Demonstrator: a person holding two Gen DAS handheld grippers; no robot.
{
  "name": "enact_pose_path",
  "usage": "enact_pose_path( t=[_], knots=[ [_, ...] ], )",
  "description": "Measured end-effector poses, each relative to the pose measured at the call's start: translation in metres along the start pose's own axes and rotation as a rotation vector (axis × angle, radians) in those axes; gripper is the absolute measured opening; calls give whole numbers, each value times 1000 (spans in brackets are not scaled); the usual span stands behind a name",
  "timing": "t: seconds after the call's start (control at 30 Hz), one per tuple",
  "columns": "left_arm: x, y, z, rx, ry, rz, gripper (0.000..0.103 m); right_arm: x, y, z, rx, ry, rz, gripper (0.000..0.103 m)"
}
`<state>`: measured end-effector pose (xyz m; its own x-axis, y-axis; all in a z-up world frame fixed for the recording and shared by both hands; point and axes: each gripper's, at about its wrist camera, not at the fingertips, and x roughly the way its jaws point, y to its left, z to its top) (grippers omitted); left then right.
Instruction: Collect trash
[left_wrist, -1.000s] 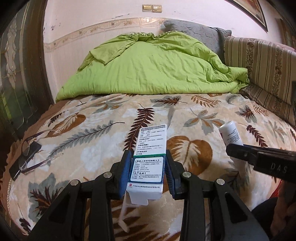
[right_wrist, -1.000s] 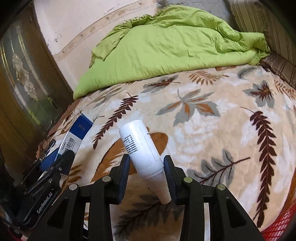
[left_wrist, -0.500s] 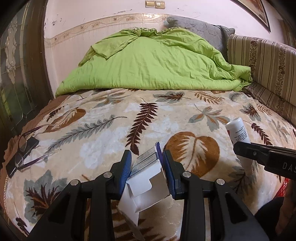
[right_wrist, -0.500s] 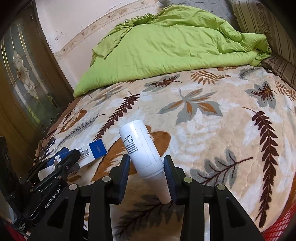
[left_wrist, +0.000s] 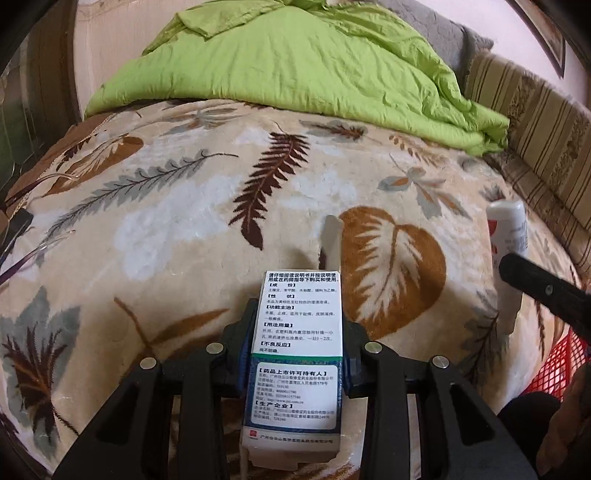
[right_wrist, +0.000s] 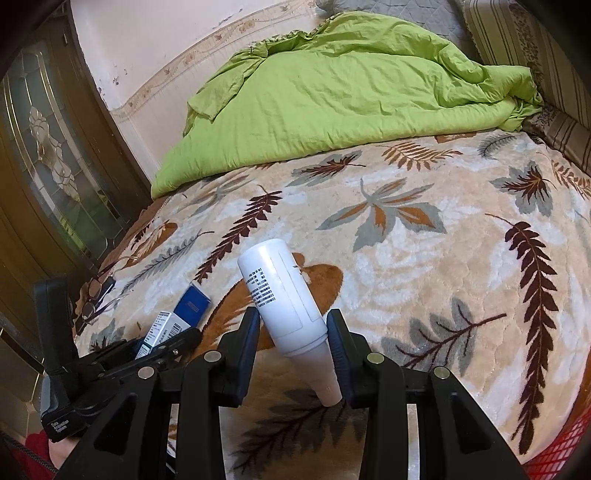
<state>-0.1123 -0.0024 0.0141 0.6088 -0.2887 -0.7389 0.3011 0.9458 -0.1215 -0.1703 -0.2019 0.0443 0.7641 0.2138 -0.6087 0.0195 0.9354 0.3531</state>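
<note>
Left gripper (left_wrist: 295, 354) clamped on a medicine box (left_wrist: 295, 354), printed side up, one end flap open toward the blanket (left_wrist: 177, 236). Right gripper (right_wrist: 291, 343) clamped on a white bottle (right_wrist: 280, 295), tilted, nozzle pointing down toward the camera. Both held above the leaf-print blanket, not touching it. Box sits left of the bottle, near but apart. Green quilt (right_wrist: 332, 92) heaped at the far end. Glasses (right_wrist: 92, 295) at the left edge. Red basket (left_wrist: 557, 365) at lower right.
</note>
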Motion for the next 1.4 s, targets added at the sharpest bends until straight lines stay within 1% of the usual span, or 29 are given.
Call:
enact_pose_path(
  t=[0.07,0.1,0.17,0.23,0.33,0.53,1.4],
  knots=[
    [-8,2,2,-19,-46,1,34,-1,-1,0,1,-6,5,40],
    [-15,2,2,-21,-83,8,34,-1,-1,0,1,-8,7,40],
    [-24,-1,5,2,-144,42,34,-3,-1,0,0,-12,11,40],
    [-28,-7,5,32,-178,71,34,-3,-1,0,-1,-15,15,40],
    [-27,-16,4,74,-180,94,34,-4,-1,0,-3,-15,16,40],
    [-26,-26,4,125,-189,106,34,-3,0,0,-3,-15,14,40],
    [-30,-31,-1,138,-193,112,34,-3,0,0,-4,-13,13,41]
  ],
)
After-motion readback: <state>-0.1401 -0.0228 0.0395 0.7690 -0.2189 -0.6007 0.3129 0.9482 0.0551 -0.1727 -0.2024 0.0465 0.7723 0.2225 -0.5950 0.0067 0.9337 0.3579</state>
